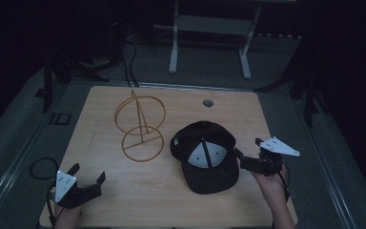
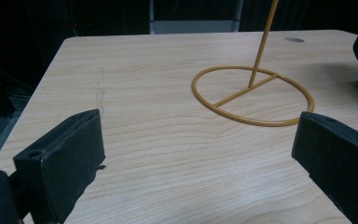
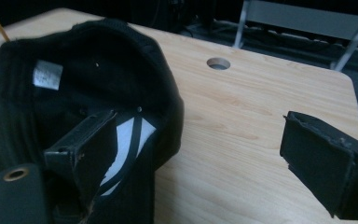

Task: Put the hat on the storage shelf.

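Note:
A black cap lies upside down on the wooden table, showing its white inner panels. My right gripper is open at the cap's right side. In the right gripper view the right gripper has its left jaw inside the cap and its right jaw over bare wood, so the jaws straddle the cap's rim. A gold wire stand stands left of the cap. My left gripper rests open near the front left corner; the left gripper faces the stand's base ring with nothing between its jaws.
A round hole is cut in the table near its far edge. A white metal frame and cables stand on the dark floor behind. A cable loop hangs off the front left edge.

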`<state>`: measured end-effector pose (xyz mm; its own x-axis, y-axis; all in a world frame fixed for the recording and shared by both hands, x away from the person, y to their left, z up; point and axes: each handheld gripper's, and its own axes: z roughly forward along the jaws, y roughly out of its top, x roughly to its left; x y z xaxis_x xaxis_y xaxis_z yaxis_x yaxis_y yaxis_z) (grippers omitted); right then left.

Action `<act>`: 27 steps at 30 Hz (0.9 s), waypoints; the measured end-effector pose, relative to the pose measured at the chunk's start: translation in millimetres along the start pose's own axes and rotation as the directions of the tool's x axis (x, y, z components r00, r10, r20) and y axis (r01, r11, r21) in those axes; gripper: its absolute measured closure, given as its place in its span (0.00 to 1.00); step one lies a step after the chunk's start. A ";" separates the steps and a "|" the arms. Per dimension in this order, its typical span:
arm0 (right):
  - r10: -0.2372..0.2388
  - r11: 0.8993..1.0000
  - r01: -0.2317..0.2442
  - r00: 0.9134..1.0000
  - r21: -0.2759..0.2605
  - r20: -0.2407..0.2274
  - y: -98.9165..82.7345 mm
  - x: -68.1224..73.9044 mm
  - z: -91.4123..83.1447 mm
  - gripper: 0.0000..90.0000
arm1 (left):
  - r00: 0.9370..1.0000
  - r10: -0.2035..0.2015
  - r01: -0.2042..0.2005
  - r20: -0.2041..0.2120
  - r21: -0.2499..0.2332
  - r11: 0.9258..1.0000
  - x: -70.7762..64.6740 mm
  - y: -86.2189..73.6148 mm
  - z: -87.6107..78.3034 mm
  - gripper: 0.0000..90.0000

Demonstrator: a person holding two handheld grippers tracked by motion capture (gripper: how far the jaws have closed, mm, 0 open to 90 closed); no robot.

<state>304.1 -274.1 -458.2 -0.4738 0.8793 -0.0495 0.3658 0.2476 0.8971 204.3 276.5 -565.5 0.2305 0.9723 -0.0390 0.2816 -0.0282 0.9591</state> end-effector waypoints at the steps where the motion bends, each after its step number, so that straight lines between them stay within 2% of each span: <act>1: -0.016 1.000 0.016 1.000 0.004 -0.006 2.4 2.7 3.3 0.12 | 1.000 -0.002 0.002 0.003 0.000 1.000 0.1 0.0 0.0 0.03; 2: -0.019 1.000 0.019 1.000 0.008 -0.013 5.0 5.5 7.6 0.13 | 1.000 0.000 0.000 0.004 0.001 1.000 0.1 0.1 -0.1 0.03; 3: -0.027 1.000 0.028 0.999 0.012 -0.041 9.1 8.0 14.4 0.15 | 1.000 0.003 -0.003 0.003 0.001 1.000 0.0 0.1 -0.3 0.03; 7: -0.048 0.998 0.050 0.998 0.038 -0.049 15.0 9.3 25.2 0.17 | 1.000 -0.015 0.014 0.028 0.013 1.000 -0.9 0.2 0.2 0.03; 8: -0.061 0.997 0.064 0.997 0.051 -0.053 18.3 9.3 32.3 0.28 | 0.999 -0.017 0.017 0.041 0.012 1.000 -1.8 0.3 0.1 0.03; 11: -0.082 0.994 0.084 0.996 0.065 -0.043 20.5 10.9 40.3 0.30 | 0.999 0.015 -0.016 0.049 0.030 0.999 -6.4 1.6 0.5 0.03; 12: -0.087 0.992 0.092 0.994 0.086 -0.060 22.0 12.1 48.8 0.34 | 0.998 0.022 -0.024 0.056 0.035 0.999 -7.8 2.0 0.5 0.03; 13: -0.087 0.992 0.092 0.994 0.086 -0.060 22.0 12.1 48.8 0.34 | 0.998 0.023 -0.025 0.060 0.037 0.999 -9.0 2.4 0.5 0.03; 14: -0.091 0.989 0.097 0.994 0.107 -0.064 23.4 14.1 58.0 0.39 | 0.998 0.019 -0.022 0.068 0.042 0.999 -10.0 2.9 0.4 0.03; 16: -0.096 0.988 0.102 0.993 0.114 -0.063 23.9 14.9 61.2 0.40 | 0.997 0.011 -0.014 0.076 0.046 0.999 -11.3 4.0 -0.2 0.02; 17: -0.109 0.985 0.116 0.992 0.128 -0.060 25.2 16.9 67.8 0.46 | 0.997 0.009 -0.012 0.076 0.049 0.999 -11.5 4.5 -0.6 0.02; 18: -0.116 0.983 0.122 0.992 0.139 -0.053 25.8 18.0 71.2 0.47 | 0.997 -0.010 0.004 0.081 0.074 0.997 -11.9 7.0 -2.3 0.02; 20: -0.118 0.981 0.125 0.991 0.146 -0.056 26.3 18.7 73.9 0.50 | 0.996 -0.010 0.003 0.090 0.082 0.997 -11.9 8.1 -3.3 0.02; 22: -0.135 0.975 0.143 0.989 0.169 -0.057 26.4 20.4 79.7 0.51 | 0.996 -0.006 -0.001 0.088 0.087 0.996 -12.9 9.4 -4.8 0.01; 23: -0.154 0.968 0.164 0.986 0.189 -0.068 26.1 22.6 85.2 0.59 | 0.996 -0.004 -0.004 0.088 0.092 0.996 -13.3 10.3 -5.6 0.01; 24: -0.154 0.968 0.164 0.986 0.189 -0.068 26.1 22.6 85.2 0.59 | 0.997 -0.004 -0.003 0.078 0.092 0.996 -13.8 10.8 -5.9 0.01; 25: -0.165 0.963 0.173 0.985 0.206 -0.053 26.0 23.7 88.3 0.69 | 0.997 -0.008 0.001 0.080 0.092 0.996 -14.0 11.3 -6.5 0.01; 26: -0.165 0.963 0.173 0.985 0.206 -0.053 26.0 23.7 88.3 0.69 | 0.996 -0.013 0.005 0.084 0.094 0.996 -14.2 11.6 -6.7 0.01; 27: -0.193 0.956 0.191 0.981 0.223 -0.013 26.5 24.9 89.6 0.90 | 0.995 -0.019 0.010 0.095 0.095 0.995 -14.8 11.4 -6.6 0.01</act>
<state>373.8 -209.1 -475.0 -0.5456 0.8098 -0.2158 0.4380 0.4951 0.7503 197.9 263.3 -552.2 0.3130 0.9461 -0.0835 0.3712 -0.0409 0.9277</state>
